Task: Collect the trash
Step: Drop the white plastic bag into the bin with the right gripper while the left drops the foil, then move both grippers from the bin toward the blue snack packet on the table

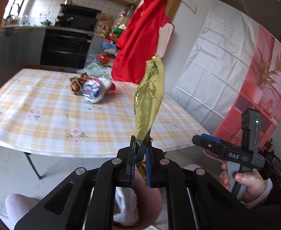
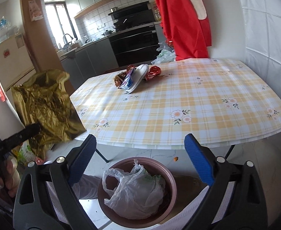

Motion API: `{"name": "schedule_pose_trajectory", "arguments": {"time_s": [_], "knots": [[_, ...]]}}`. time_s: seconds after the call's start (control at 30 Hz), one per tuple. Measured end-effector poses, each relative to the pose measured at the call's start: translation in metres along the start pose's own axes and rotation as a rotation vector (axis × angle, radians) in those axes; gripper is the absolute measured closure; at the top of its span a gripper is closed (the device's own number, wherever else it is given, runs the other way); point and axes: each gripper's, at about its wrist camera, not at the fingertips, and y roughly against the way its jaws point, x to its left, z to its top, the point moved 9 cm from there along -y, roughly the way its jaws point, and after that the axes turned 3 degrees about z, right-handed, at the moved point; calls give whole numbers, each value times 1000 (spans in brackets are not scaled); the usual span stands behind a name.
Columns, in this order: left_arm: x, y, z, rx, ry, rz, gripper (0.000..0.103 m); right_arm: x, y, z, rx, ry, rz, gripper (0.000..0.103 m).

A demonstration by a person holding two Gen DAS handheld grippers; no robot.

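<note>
Left hand-held gripper point(image 1: 140, 153) is clamped on the lower end of a crumpled gold foil wrapper point(image 1: 149, 97), held up in the air off the near edge of the table point(image 2: 178, 99) with the yellow-check floral cloth. Right hand-held gripper point(image 2: 140, 159) has its blue-padded fingers point(image 2: 198, 159) wide apart and empty, hanging above the round pink trash bin point(image 2: 171, 184), which holds a crumpled white plastic bag point(image 2: 134, 189). A pile of red and blue wrappers with a white slipper-shaped piece point(image 2: 136, 76) sits on the far part of the table, well apart from both.
</note>
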Motion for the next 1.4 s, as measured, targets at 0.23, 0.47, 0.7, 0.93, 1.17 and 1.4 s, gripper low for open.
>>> {"name": "schedule_pose_trajectory", "arguments": {"time_s": [0.23,0.47,0.7,0.93,1.17,1.4], "knots": [[20,-5,-8,3,59,57,27,-12,-1,-4,7,-43,-6,11],[57,5,-2,-39,106,198,10,-12,-5,-8,20,-45,-7,11],[79,6,2,-38,121,263,8,-17,-11,-10,34,-44,-24,11],[98,-9,-1,-9,122,317,8,-34,-27,-11,60,-60,-48,11],[113,-32,-1,37,133,338,8,-49,-49,-3,72,-64,-55,11],[120,-65,18,73,90,362,8,-56,-81,13,79,-28,-66,6]]}}
